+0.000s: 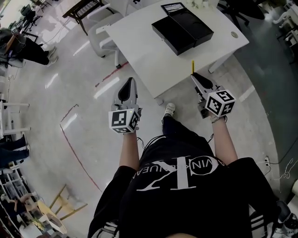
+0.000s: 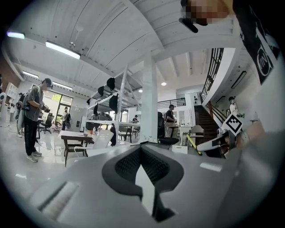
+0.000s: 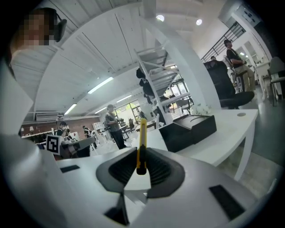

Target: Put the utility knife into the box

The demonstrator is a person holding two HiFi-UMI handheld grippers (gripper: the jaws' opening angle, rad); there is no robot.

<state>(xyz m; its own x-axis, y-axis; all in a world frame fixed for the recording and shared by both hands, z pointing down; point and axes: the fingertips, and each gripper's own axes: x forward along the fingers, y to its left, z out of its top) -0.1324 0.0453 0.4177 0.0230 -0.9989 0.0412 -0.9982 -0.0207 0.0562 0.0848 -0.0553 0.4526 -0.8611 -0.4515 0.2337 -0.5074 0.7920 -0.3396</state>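
A yellow utility knife (image 3: 141, 144) stands upright between the jaws of my right gripper (image 3: 141, 167), which is shut on it; in the head view the knife (image 1: 192, 66) sticks out past the right gripper (image 1: 197, 79) at the near edge of the white table (image 1: 139, 42). The black box (image 1: 181, 29) lies open on the table's far side, its lid beside it; in the right gripper view the box (image 3: 189, 128) sits ahead and to the right. My left gripper (image 1: 126, 89) hangs over the floor left of the table, shut (image 2: 141, 167) and holding nothing.
A white chair (image 1: 100, 39) stands at the table's left end and a dark wooden table (image 1: 86, 9) further back. A person (image 1: 25, 46) sits at the far left. Red tape lines (image 1: 74, 139) cross the floor. My own legs and shoe (image 1: 169, 110) are below the table edge.
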